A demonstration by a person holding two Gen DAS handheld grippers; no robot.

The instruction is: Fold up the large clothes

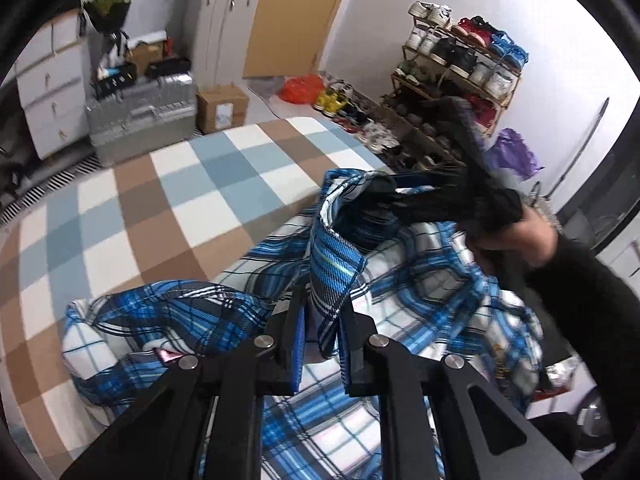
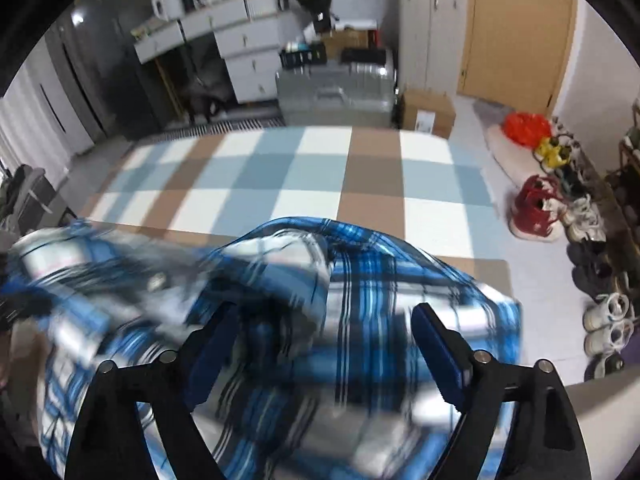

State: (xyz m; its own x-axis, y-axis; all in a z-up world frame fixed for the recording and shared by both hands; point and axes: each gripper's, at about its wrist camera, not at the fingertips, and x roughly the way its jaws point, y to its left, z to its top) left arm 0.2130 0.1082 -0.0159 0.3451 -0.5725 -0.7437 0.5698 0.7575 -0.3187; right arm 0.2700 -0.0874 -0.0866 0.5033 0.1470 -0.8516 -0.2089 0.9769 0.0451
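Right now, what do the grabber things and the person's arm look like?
Both grippers, left and right, are black angular frames with round silver bolts. Their fingers carry flat blue pads. The person wears a long black sleeve. No cables or markings show.

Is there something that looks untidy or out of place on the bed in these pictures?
Yes. The blue plaid shirt lies crumpled in a heap on the checked blanket, not flat. One strip of it is pinched in the left gripper. The right gripper is open above the fabric.

plaid shirt (image 2: 120, 280) motion-blurred, bottom edge cropped
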